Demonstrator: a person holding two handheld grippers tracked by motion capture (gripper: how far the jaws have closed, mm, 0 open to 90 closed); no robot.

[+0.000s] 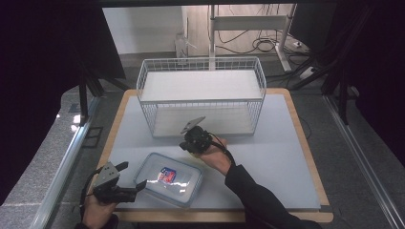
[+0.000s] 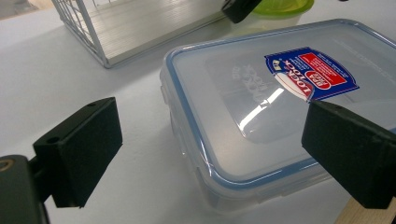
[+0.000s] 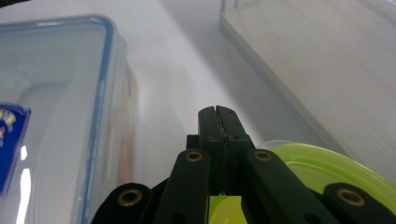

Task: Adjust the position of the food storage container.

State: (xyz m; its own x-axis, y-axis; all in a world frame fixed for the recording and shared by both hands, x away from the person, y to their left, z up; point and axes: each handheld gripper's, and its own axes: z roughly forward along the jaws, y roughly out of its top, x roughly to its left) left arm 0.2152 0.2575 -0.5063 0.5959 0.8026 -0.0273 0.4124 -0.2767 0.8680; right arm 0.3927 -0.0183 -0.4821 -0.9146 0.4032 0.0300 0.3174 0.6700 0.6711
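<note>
A clear plastic box (image 1: 168, 179) with a blue-rimmed lid and a red and blue label lies at the table's front left. My left gripper (image 1: 133, 176) is open at the box's left end. In the left gripper view its jaws (image 2: 215, 144) stand wide on either side of the box's (image 2: 261, 107) near corner, and the left pad is clear of it. My right gripper (image 1: 185, 142) hovers just behind the box, in front of the basket. Its jaws (image 3: 217, 114) are shut, with nothing seen between the tips. A round tub with a green lid (image 3: 327, 175) sits right under it and appears as the green lid (image 2: 280, 7) in the left gripper view.
A white wire basket (image 1: 200, 90) with a pale floor stands at the back middle of the grey mat (image 1: 277, 157), its open side toward me. The table's wooden edge (image 1: 305, 143) frames the mat. Cables and a stand lie on the floor behind.
</note>
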